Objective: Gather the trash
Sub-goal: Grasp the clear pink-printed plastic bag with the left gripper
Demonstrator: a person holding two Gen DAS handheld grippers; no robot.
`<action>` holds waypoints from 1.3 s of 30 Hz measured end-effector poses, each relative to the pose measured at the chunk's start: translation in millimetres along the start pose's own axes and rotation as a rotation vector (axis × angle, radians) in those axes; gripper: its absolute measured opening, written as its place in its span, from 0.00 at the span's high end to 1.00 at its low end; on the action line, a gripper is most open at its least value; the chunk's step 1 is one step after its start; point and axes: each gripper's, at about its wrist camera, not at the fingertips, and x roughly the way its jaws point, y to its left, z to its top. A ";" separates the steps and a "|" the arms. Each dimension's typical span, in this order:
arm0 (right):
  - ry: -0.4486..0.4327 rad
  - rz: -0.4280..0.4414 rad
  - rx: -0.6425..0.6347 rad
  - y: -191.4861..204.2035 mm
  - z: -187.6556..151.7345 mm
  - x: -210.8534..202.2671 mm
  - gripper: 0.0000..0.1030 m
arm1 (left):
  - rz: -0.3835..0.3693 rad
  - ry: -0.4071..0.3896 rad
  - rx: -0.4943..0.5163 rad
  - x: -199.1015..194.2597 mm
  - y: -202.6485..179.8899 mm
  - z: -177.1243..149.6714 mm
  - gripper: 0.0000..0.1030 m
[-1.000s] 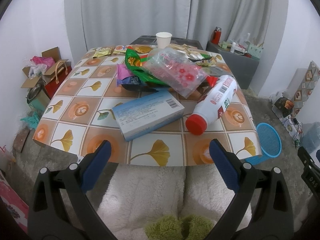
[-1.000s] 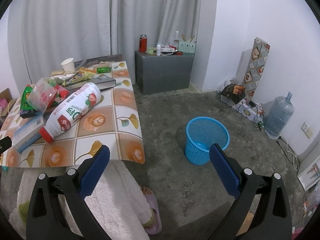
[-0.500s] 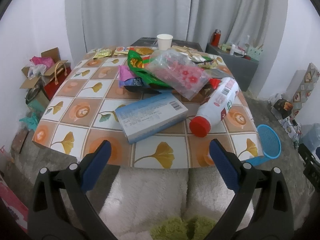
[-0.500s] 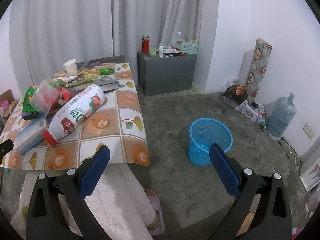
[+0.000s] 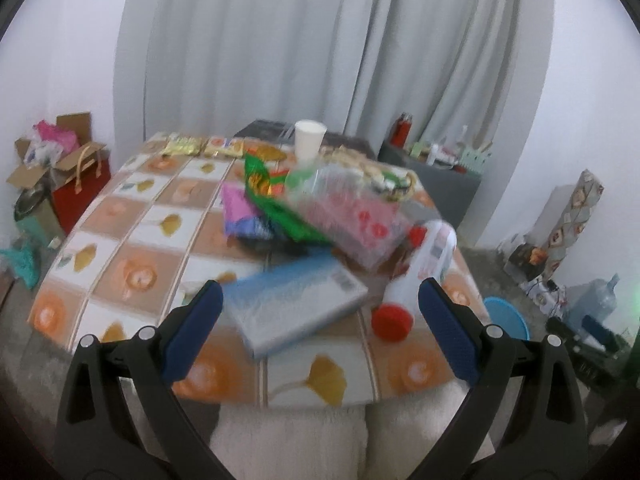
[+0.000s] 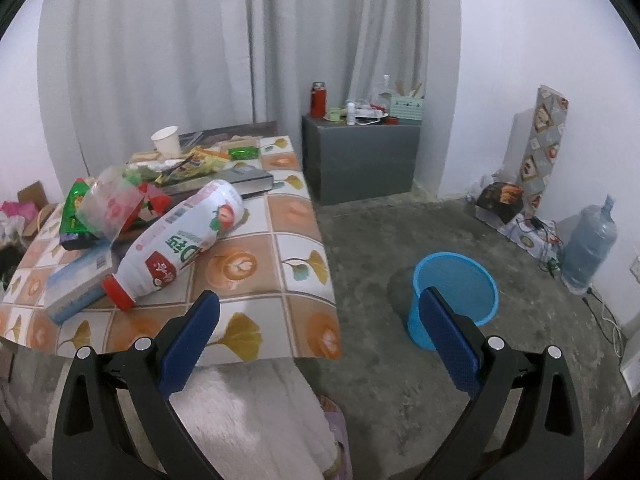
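Trash lies piled on a table (image 5: 132,236) with a leaf-pattern cloth. A light blue box (image 5: 292,304) lies near the front edge, also in the right wrist view (image 6: 76,284). A white bottle with a red cap (image 5: 416,280) lies beside it (image 6: 180,240). Behind are a clear red-flowered bag (image 5: 352,216), green and purple wrappers (image 5: 260,196) and a paper cup (image 5: 309,140). My left gripper (image 5: 320,328) is open and empty, just before the box. My right gripper (image 6: 320,332) is open and empty off the table's right corner. A blue mesh bin (image 6: 456,296) stands on the floor.
A grey cabinet (image 6: 360,160) with small items stands behind the table's right side. A water jug (image 6: 592,244) and boxes line the right wall. A cardboard box and red bag (image 5: 68,172) sit left of the table. White fluffy fabric (image 6: 256,412) lies below both grippers.
My left gripper has moved forward toward the table; the box and bottle now sit between its open fingers. My right gripper has drifted slightly forward. Nothing has been taken hold of.
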 end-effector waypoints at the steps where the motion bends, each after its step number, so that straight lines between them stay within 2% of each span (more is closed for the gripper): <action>1: 0.001 0.012 0.002 2.4 1.6 4.0 0.06 | -0.025 -0.012 -0.010 4.0 2.5 6.5 0.08; 5: 0.015 0.060 0.009 8.4 4.9 19.9 0.06 | -0.076 -0.057 -0.007 22.6 7.8 33.9 0.09; 8: 0.024 0.097 0.010 14.9 7.3 31.3 0.06 | -0.094 -0.054 0.056 46.7 7.4 57.6 0.14; 9: 0.028 0.112 0.009 17.1 9.3 35.8 0.06 | -0.103 -0.039 0.069 56.0 8.4 63.9 0.20; 10: 0.031 0.122 0.009 20.1 11.0 39.7 0.06 | -0.119 -0.013 0.070 68.3 11.4 71.4 0.25; 13: 0.043 0.170 0.037 23.2 19.1 51.1 0.06 | -0.167 0.107 0.025 107.2 22.6 92.4 0.32; 16: 0.039 0.197 0.055 26.4 26.0 59.8 0.06 | -0.234 0.229 0.025 144.5 31.3 103.1 0.32; 17: 0.039 0.202 0.059 27.2 27.7 62.9 0.06 | -0.250 0.283 0.052 158.8 30.7 106.7 0.32; 20: 0.048 0.217 0.073 27.8 30.4 71.3 0.06 | -0.264 0.380 0.086 185.1 37.0 104.4 0.31; 22: 0.059 0.224 0.078 28.9 30.7 77.0 0.06 | -0.256 0.462 0.127 200.6 36.2 100.9 0.31; 25: 0.078 0.228 0.081 30.0 29.3 84.8 0.06 | -0.267 0.522 0.215 207.7 27.8 92.3 0.31; 26: 0.086 0.230 0.082 30.4 28.6 87.7 0.06 | -0.263 0.529 0.244 209.3 24.9 89.3 0.31; 29: 0.099 0.234 0.089 31.1 28.6 93.5 0.06 | -0.234 0.504 0.301 211.1 22.4 84.8 0.47; 31: 0.100 0.235 0.092 31.3 29.2 96.0 0.06 | -0.212 0.469 0.292 208.7 24.5 86.2 0.61; 39: 0.084 0.234 0.084 33.0 35.8 97.5 0.06 | -0.251 0.401 0.229 188.7 34.0 93.9 0.92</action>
